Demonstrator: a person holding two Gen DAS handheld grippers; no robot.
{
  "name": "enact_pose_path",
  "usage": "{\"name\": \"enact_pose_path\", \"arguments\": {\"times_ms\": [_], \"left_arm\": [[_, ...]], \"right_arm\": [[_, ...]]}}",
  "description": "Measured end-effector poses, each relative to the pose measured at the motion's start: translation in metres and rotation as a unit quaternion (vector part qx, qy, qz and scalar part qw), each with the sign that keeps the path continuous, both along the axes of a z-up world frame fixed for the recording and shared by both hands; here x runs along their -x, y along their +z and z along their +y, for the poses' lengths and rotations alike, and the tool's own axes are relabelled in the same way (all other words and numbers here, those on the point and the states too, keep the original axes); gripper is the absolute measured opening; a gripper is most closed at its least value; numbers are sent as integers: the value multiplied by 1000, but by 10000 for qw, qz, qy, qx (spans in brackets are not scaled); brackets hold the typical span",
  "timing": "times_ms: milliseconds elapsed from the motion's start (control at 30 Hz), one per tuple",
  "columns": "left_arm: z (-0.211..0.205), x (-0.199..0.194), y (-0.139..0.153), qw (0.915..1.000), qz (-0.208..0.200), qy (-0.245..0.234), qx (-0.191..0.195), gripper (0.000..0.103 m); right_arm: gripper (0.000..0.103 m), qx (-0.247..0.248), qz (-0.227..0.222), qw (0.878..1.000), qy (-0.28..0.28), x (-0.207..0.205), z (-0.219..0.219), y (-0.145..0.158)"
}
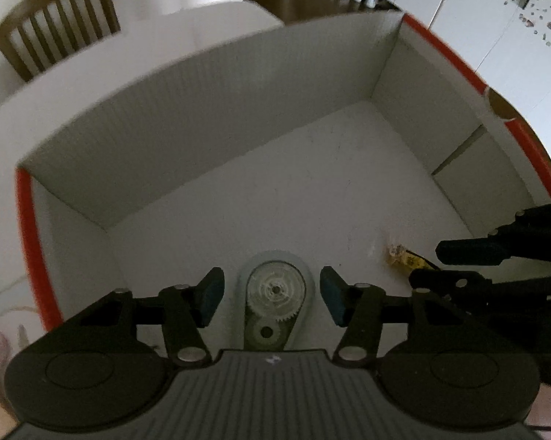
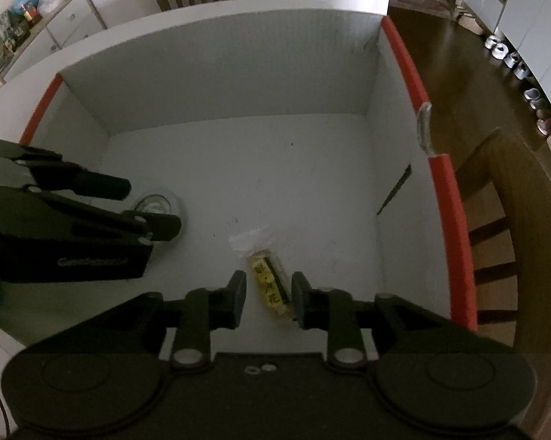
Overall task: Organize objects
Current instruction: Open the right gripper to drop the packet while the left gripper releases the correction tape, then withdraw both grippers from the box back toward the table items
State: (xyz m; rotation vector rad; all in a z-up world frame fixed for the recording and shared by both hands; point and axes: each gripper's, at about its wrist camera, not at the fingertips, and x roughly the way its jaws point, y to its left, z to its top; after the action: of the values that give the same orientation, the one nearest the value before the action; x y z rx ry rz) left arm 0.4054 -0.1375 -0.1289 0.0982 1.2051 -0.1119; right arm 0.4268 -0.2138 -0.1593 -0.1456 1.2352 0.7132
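Both my grippers reach down into a white cardboard box (image 2: pixel 239 84) with red-taped side edges.

My left gripper (image 1: pixel 272 295) has its fingers (image 1: pixel 211 295) apart. Between them, touching neither pad, a clear correction tape dispenser (image 1: pixel 275 300) lies flat on the box floor. Its gears show through the shell. Its long axis runs along the line of my fingers, with the big wheel at the far end and the small wheel near me.

My right gripper (image 2: pixel 269 295) also has its fingers (image 2: pixel 237 295) apart, but more narrowly. A small yellow wrapped snack (image 2: pixel 270 280) lies on the floor between them. A gap shows at the left pad; at the right pad I cannot tell if it touches. Its long axis goes away from me and leans a little to the left. The crimped clear end of the wrapper points to the far wall of the box, the other end points to me.

The two things lie near each other in the near part of the box. The floor beyond them is bare white with small dark marks.

The box stands on a white desk (image 1: pixel 209 22). Behind the desk stands a wooden chair (image 1: pixel 55 18) with a slatted back, and a second wooden chair (image 2: pixel 502 227) stands at the right side of the box. Farther away I see a dark wooden floor (image 2: pixel 444 58), white cabinets (image 2: pixel 532 14) with shoes in a row along them, and at the left a low sideboard (image 2: pixel 66 18) with many things on it.
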Motion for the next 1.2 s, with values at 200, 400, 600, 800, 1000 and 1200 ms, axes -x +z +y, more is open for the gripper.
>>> {"name": "enact_pose_path", "arguments": {"times_ms": [200, 400, 600, 800, 1000, 1200], "left_arm": [[7, 15, 20, 9994, -336, 53, 67, 56], [9, 34, 46, 9976, -667, 25, 177, 56], [6, 63, 73, 9941, -1019, -132, 354, 56], [14, 94, 98, 9893, -1312, -198, 602, 56], [29, 121, 112, 9847, -1561, -175, 761, 56], [50, 156, 124, 9804, -1799, -200, 780, 65]], "right_arm": [[27, -156, -139, 9998, -25, 8, -7, 13], [36, -375, -399, 9985, -10, 19, -18, 36], [37, -595, -598, 9964, -66, 35, -32, 65], [38, -813, -777, 9936, -121, 51, -41, 99], [39, -1021, -793, 9911, -333, 72, -44, 111], [41, -1140, -885, 9886, -430, 96, -41, 122]]}}
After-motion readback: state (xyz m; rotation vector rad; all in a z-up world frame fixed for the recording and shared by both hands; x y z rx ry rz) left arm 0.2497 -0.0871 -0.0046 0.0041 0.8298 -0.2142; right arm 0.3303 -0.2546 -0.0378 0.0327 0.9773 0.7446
